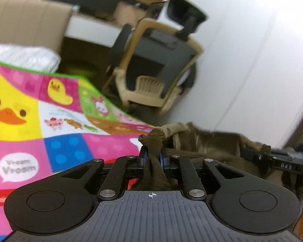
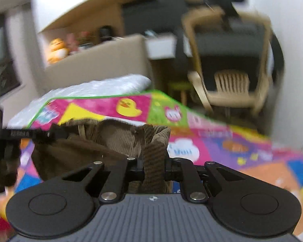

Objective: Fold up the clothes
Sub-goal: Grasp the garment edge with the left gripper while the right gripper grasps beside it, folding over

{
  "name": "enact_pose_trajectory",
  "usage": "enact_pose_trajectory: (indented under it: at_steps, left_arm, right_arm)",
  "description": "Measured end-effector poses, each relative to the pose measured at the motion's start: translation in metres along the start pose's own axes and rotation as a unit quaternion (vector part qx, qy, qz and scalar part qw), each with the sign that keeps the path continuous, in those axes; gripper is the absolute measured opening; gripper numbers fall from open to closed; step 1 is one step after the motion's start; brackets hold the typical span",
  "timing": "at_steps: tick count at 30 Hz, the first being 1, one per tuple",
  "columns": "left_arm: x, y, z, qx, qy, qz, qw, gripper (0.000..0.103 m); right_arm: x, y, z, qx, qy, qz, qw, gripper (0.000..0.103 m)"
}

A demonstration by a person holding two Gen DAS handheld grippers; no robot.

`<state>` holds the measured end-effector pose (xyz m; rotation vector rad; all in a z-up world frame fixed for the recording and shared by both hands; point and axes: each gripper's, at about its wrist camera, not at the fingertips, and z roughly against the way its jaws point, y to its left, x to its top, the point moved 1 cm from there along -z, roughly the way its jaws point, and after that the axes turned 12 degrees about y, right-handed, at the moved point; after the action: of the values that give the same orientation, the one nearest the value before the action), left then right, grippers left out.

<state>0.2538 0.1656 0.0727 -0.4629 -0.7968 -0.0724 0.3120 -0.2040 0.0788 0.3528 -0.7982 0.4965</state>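
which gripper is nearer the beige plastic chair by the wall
Right, as far as the views tell. The right gripper, shut on the brown corduroy garment, sits on the chair's side; the left gripper, pinching the garment's other end, is farther across the mat.

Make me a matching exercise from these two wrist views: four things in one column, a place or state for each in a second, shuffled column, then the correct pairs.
Things
1. brown corduroy garment
2. colourful cartoon play mat
3. beige plastic chair
4. white bubble-wrap bundle

Places or states
A. standing by the white wall
B. pinched between both the left gripper and the right gripper
C. lying beyond the mat's green-trimmed far edge
D. spread flat under the garment

Pairs: 1-B, 2-D, 3-A, 4-C
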Motion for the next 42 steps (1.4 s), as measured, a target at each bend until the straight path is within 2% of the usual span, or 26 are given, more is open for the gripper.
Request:
enact_pose_trajectory:
  at_steps: [6, 11, 12, 14, 15, 17, 19, 20, 22, 24, 26, 29, 31, 33, 34, 35, 36, 37, 38, 39, 42]
  left_arm:
    - [-0.073, 0.000, 0.046, -0.004, 0.044, -0.020, 0.9988, 0.012]
    - [-0.115, 0.014, 0.071, -0.002, 0.072, 0.006, 0.9974, 0.017]
    - [-0.116, 0.018, 0.077, -0.006, 0.067, 0.017, 0.9976, 0.020]
    - [-0.113, 0.026, 0.086, -0.015, 0.052, 0.041, 0.9977, 0.043]
    - [-0.111, 0.029, 0.090, -0.022, 0.045, 0.054, 0.9973, 0.048]
    - [-0.104, 0.033, 0.095, -0.038, 0.033, 0.081, 0.9955, 0.065]
    - [-0.100, 0.034, 0.091, -0.042, 0.036, 0.098, 0.9937, 0.075]
    - [-0.099, 0.033, 0.087, -0.042, 0.040, 0.104, 0.9929, 0.077]
    - [-0.098, 0.032, 0.078, -0.041, 0.052, 0.116, 0.9910, 0.079]
    - [-0.100, 0.032, 0.062, -0.040, 0.071, 0.126, 0.9887, 0.081]
    - [-0.100, 0.033, 0.045, -0.045, 0.084, 0.138, 0.9858, 0.082]
    - [-0.095, 0.034, 0.019, -0.046, 0.098, 0.157, 0.9816, 0.082]
    - [-0.091, 0.031, 0.004, -0.043, 0.104, 0.161, 0.9805, 0.080]
    - [-0.088, 0.024, -0.005, -0.034, 0.106, 0.154, 0.9818, 0.062]
    - [-0.086, 0.021, -0.009, -0.029, 0.107, 0.149, 0.9826, 0.039]
    - [-0.085, 0.016, -0.008, -0.025, 0.106, 0.143, 0.9838, 0.026]
    - [-0.085, 0.010, -0.003, -0.022, 0.101, 0.135, 0.9855, 0.023]
    - [-0.085, 0.004, 0.005, -0.020, 0.095, 0.126, 0.9874, 0.019]
    - [-0.086, -0.003, 0.017, -0.021, 0.086, 0.115, 0.9895, 0.017]
    - [-0.088, -0.012, 0.031, -0.025, 0.078, 0.103, 0.9913, 0.017]
    - [-0.105, -0.035, 0.074, -0.033, 0.063, 0.068, 0.9951, 0.017]
  right_arm:
    - [-0.084, 0.060, 0.049, -0.021, 0.042, 0.123, 0.991, 0.012]
    - [-0.147, 0.089, 0.057, -0.004, 0.102, 0.145, 0.984, 0.012]
    - [-0.155, 0.089, 0.054, -0.006, 0.112, 0.139, 0.984, 0.012]
    - [-0.164, 0.085, 0.048, -0.009, 0.123, 0.116, 0.985, 0.012]
    - [-0.168, 0.083, 0.046, -0.009, 0.128, 0.103, 0.986, 0.012]
    - [-0.174, 0.079, 0.047, -0.011, 0.128, 0.090, 0.988, 0.012]
    - [-0.179, 0.074, 0.052, -0.009, 0.126, 0.074, 0.989, 0.012]
    - [-0.180, 0.070, 0.057, -0.005, 0.124, 0.063, 0.990, 0.012]
    - [-0.182, 0.062, 0.067, 0.004, 0.120, 0.042, 0.992, 0.020]
    - [-0.184, 0.055, 0.078, 0.012, 0.116, 0.021, 0.993, 0.049]
    - [-0.182, 0.046, 0.083, 0.027, 0.099, -0.024, 0.994, 0.058]
    - [-0.177, 0.032, 0.091, 0.049, 0.071, -0.093, 0.992, 0.063]
    - [-0.175, 0.026, 0.078, 0.056, 0.061, -0.129, 0.988, 0.063]
    - [-0.172, 0.020, 0.058, 0.062, 0.060, -0.160, 0.983, 0.063]
    - [-0.171, 0.021, 0.045, 0.067, 0.070, -0.168, 0.981, 0.063]
    - [-0.170, 0.023, 0.033, 0.069, 0.080, -0.168, 0.980, 0.051]
    - [-0.169, 0.027, 0.026, 0.063, 0.087, -0.160, 0.981, 0.026]
    - [-0.167, 0.031, 0.023, 0.055, 0.091, -0.149, 0.983, 0.018]
    - [-0.164, 0.033, 0.029, 0.051, 0.082, -0.141, 0.985, 0.012]
    - [-0.160, 0.035, 0.035, 0.049, 0.072, -0.135, 0.987, 0.010]
    - [-0.157, 0.033, 0.073, 0.050, 0.032, -0.129, 0.990, 0.009]
